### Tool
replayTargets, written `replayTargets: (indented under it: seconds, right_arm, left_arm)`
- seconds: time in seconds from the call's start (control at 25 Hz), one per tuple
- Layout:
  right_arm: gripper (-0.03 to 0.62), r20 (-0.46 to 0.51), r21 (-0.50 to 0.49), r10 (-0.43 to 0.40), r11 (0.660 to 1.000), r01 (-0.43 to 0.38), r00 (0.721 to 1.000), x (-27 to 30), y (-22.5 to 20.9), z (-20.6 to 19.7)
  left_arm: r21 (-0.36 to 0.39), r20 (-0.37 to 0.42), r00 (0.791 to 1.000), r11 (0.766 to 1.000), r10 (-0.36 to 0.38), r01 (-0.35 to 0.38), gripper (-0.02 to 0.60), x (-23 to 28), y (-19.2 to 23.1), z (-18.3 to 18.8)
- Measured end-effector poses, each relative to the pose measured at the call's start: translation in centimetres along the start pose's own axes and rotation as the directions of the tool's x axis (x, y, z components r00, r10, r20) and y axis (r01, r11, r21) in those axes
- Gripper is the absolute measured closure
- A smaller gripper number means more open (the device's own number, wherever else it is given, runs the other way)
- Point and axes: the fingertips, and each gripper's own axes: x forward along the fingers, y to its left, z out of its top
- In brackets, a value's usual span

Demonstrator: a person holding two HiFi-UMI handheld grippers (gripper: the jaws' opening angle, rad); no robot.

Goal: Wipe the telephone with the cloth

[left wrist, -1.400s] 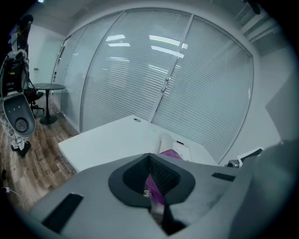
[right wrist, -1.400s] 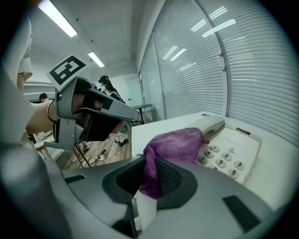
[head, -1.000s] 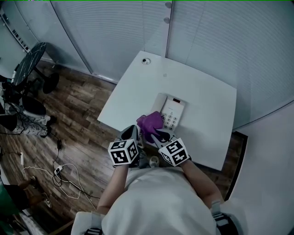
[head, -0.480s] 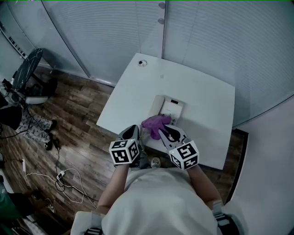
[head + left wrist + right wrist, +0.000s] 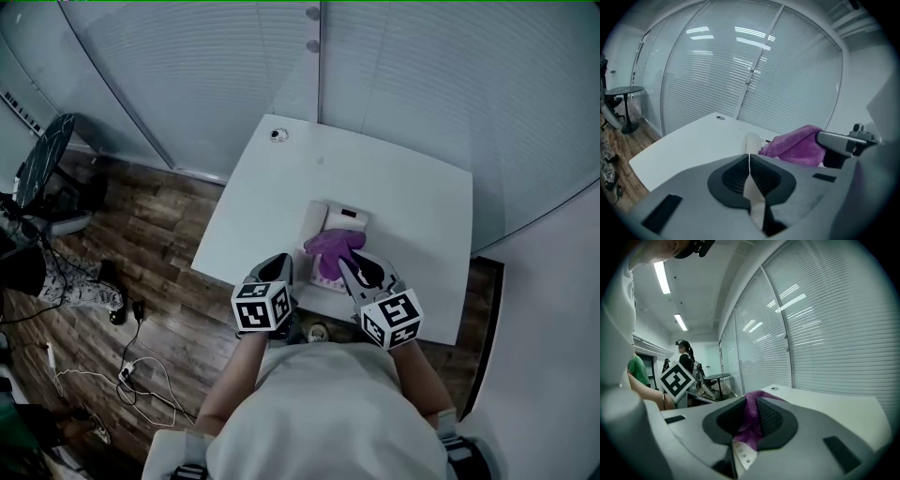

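Observation:
A white telephone [image 5: 339, 214] lies near the front of the white table [image 5: 403, 197]. A purple cloth [image 5: 334, 244] is draped over its middle and covers the keypad. My right gripper [image 5: 349, 265] is shut on the near end of that cloth [image 5: 752, 420], and a strip of the phone's keys [image 5: 743, 453] shows just under the jaws. My left gripper [image 5: 277, 266] hovers at the table's near edge, left of the phone, shut with nothing in it [image 5: 749, 166]. In the left gripper view the cloth [image 5: 797, 145] and the phone's handset [image 5: 752, 140] lie ahead and to the right.
A small round grommet [image 5: 275, 135] sits in the table's far left corner. Glass walls with blinds [image 5: 422, 84] close off the back. A black round side table [image 5: 47, 159] and loose cables [image 5: 131, 375] are on the wooden floor at left. A person [image 5: 686, 359] stands in the background.
The right gripper has dragged the purple cloth rightward across the phone, from its left side onto the keypad. The left gripper has stayed at the table's near edge.

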Motion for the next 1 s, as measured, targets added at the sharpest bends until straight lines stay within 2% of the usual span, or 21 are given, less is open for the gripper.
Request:
replayTargets:
  seconds: [0.36, 0.44, 0.48, 0.56, 0.8, 1.0]
  right_arm:
    - [0.514, 0.018, 0.058, -0.111, 0.992, 0.110, 0.994, -0.4, -3.5, 0.6]
    - [0.514, 0.028, 0.072, -0.132, 0.989, 0.129, 0.991, -0.3, -4.0, 0.7]
    - [0.514, 0.031, 0.078, -0.141, 0.987, 0.139, 0.989, -0.3, -4.2, 0.7]
    - [0.514, 0.033, 0.086, -0.156, 0.985, 0.153, 0.987, -0.3, -4.7, 0.7]
    - [0.514, 0.029, 0.097, -0.191, 0.978, 0.187, 0.981, -0.4, -5.8, 0.7]
    - [0.514, 0.036, 0.119, -0.227, 0.968, 0.221, 0.973, -0.5, -6.8, 0.7]
  left_arm:
    - [0.047, -0.080, 0.993, 0.995, -0.085, 0.089, 0.554, 3.0, -1.4, -0.4]
    - [0.065, -0.096, 0.988, 0.990, -0.119, 0.125, 0.417, 3.7, -2.0, -0.4]
    - [0.072, -0.099, 0.987, 0.988, -0.126, 0.134, 0.400, 4.0, -2.1, -0.4]
    - [0.085, -0.102, 0.987, 0.988, -0.122, 0.131, 0.397, 4.6, -2.2, -0.3]
    - [0.136, -0.142, 0.983, 0.981, -0.118, 0.137, 0.329, 6.8, -2.6, 0.0]
    - [0.164, -0.161, 0.984, 0.981, -0.081, 0.108, 0.324, 8.4, -2.4, -0.2]
